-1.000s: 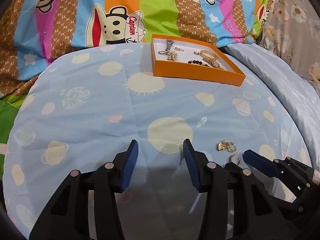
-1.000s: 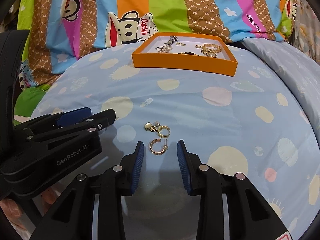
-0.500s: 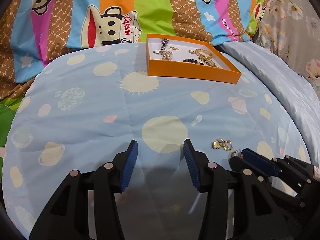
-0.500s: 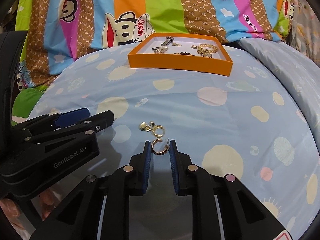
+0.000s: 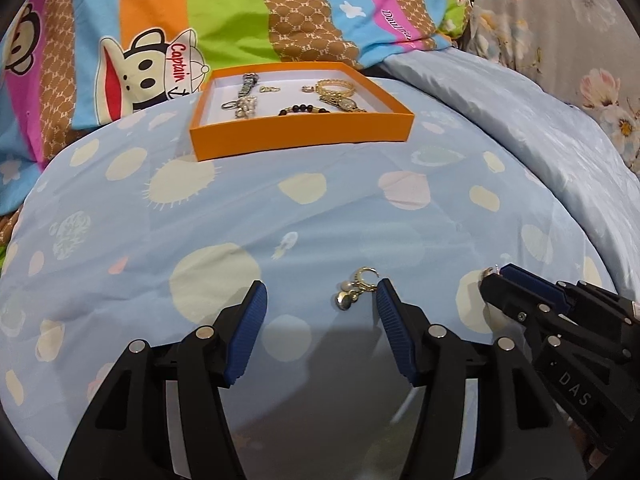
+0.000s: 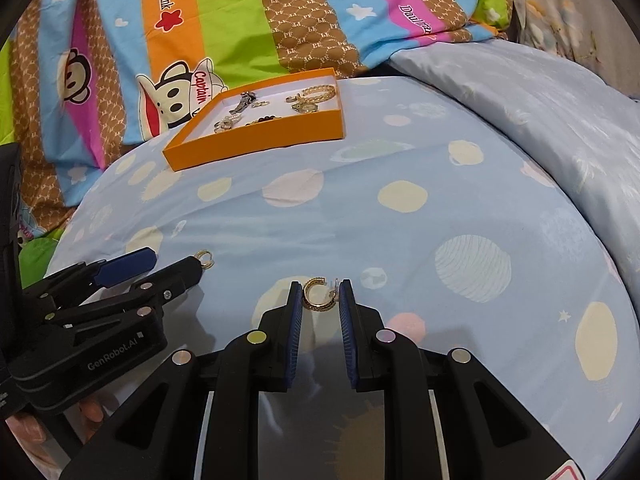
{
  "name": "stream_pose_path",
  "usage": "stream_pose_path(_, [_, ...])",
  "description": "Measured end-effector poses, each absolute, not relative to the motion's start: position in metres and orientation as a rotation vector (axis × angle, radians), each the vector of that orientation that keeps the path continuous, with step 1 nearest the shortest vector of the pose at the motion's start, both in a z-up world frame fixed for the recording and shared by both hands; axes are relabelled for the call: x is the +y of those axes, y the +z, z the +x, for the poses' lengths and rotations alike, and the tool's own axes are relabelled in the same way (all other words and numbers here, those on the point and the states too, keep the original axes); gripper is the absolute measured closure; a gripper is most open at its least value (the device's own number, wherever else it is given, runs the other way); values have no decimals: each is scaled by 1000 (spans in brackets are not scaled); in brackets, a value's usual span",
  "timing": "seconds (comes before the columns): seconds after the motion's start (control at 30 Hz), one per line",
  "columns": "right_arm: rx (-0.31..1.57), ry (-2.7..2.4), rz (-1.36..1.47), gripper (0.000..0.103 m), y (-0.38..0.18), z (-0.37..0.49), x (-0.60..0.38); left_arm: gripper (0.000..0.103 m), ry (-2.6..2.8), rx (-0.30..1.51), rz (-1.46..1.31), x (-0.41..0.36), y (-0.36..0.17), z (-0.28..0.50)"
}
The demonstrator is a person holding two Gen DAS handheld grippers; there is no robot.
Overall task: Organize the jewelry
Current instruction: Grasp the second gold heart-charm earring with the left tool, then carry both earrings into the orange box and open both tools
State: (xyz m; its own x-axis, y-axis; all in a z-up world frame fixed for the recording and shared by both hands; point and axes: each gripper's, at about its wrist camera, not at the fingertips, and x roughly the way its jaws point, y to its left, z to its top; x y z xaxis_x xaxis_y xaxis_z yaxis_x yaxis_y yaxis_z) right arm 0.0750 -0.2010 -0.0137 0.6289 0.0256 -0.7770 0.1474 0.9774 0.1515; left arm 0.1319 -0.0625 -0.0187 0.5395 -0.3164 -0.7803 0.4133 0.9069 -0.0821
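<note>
The right gripper [image 6: 320, 300] held the gold hoop earring [image 6: 316, 299] pinched between its jaws, lifted off the bed [image 6: 400, 240], presumably bound for the orange tray [image 6: 260, 138]; the left gripper [image 5: 320, 314] stood with jaws wide apart around the charm earring [image 5: 354, 290], seemingly positioned to take it next.

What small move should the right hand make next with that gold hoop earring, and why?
Probably carry it up and forward to the orange box. The right tongs already pinch the gold hoop earring between their pads, and the box holding the other jewelry sits farther back on the blue bedsheet. The left tongs stand open around the charm earring.
</note>
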Motion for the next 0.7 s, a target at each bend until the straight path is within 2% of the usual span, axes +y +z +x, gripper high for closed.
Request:
stream_pose_path(0.13, [891,-66,204,86,-14,76,-200,48,-439,907,113,-63,-20,133])
stream_pose_path(0.23, [892,-66,206,86,-15,75,-201,53,-452,902,126,-67,-20,132])
stream_pose_path(0.3, [892,-66,207,86,-15,75,-201,67,-467,900,121,-67,-20,132])
stream_pose_path(0.4, [893,-66,206,86,-15,75,-201,81,-477,900,103,-65,-20,132])
stream_pose_path(0.47, [892,-66,206,86,-15,75,-201,86,-479,900,88,-62,-19,133])
stream_pose_path(0.5, [892,-66,207,86,-15,75,-201,93,-480,899,82,-61,-19,133])
stream_pose_path(0.7, [884,-60,216,86,-15,74,-202,98,-489,890,55,-57,-17,131])
